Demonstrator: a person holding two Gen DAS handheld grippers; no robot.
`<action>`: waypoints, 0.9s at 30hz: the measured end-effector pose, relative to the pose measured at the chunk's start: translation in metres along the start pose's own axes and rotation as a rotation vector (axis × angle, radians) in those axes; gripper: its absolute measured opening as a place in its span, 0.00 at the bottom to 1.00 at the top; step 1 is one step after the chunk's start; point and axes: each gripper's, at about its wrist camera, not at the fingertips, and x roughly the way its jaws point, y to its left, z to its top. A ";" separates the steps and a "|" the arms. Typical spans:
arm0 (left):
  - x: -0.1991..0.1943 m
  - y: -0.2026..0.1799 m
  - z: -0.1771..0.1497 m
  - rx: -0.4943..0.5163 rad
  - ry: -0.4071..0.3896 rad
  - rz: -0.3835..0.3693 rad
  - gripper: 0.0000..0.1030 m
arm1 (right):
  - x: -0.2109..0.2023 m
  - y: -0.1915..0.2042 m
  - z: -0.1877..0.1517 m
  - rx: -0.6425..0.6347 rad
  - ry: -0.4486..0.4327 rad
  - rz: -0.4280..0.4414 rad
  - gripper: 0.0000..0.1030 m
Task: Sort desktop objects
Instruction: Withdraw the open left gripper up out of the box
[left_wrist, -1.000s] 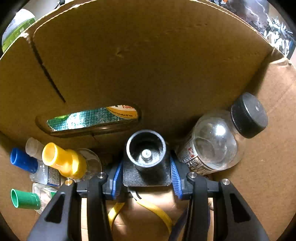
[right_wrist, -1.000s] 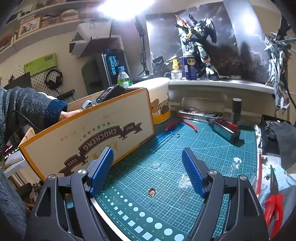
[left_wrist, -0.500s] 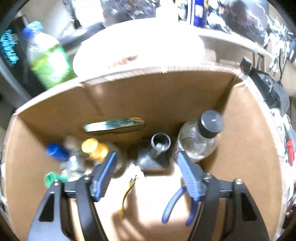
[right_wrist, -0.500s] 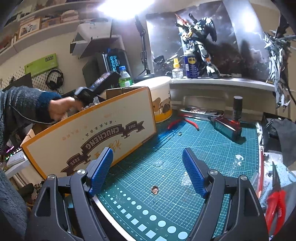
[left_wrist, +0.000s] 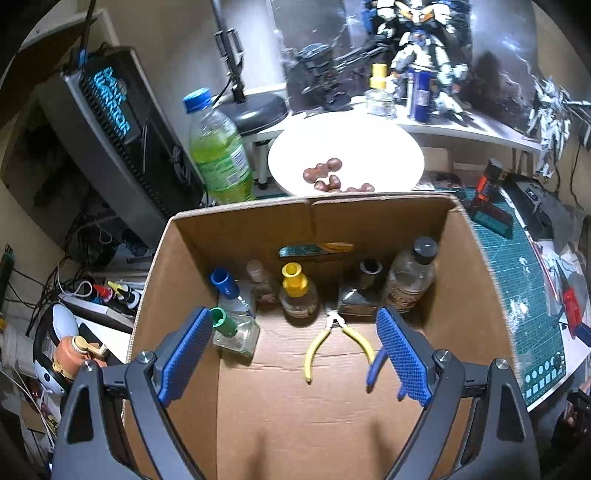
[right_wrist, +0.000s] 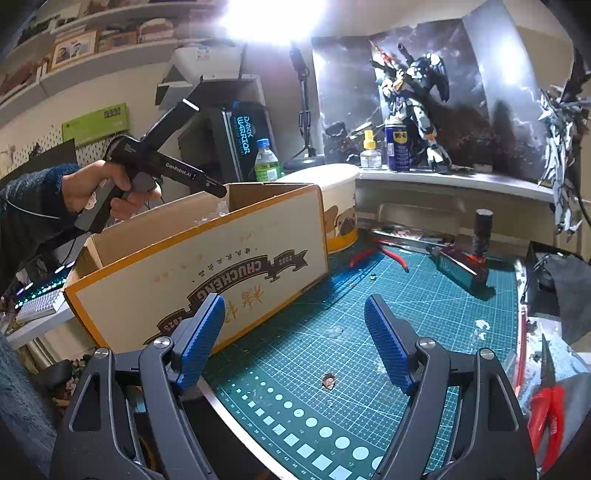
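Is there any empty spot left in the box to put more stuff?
Yes. The near cardboard floor of the box, in front of the yellow-handled pliers, is bare. The far wall is crowded: green-capped bottle, blue-capped bottle, yellow-capped bottle, black-capped bottle.

CHUCHENG on cardboard box (right_wrist: 236, 258), WD-40 on can (right_wrist: 397, 147), GenRobot.AI on left gripper (right_wrist: 177, 170)

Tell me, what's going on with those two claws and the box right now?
Left gripper open, empty, jaws just opened, above cardboard box. Dark-capped bottle sits inside. Right gripper open, empty, over green mat. Nothing in the way.
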 end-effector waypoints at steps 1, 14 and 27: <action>0.002 0.000 -0.001 0.003 -0.004 0.005 0.89 | -0.001 0.002 0.000 0.000 -0.001 -0.001 0.74; -0.104 -0.015 -0.061 -0.060 -0.407 -0.010 1.00 | -0.018 -0.006 -0.014 0.059 -0.015 -0.024 0.74; -0.165 -0.051 -0.136 -0.120 -0.635 -0.042 1.00 | -0.057 -0.027 -0.042 0.092 0.037 -0.134 0.76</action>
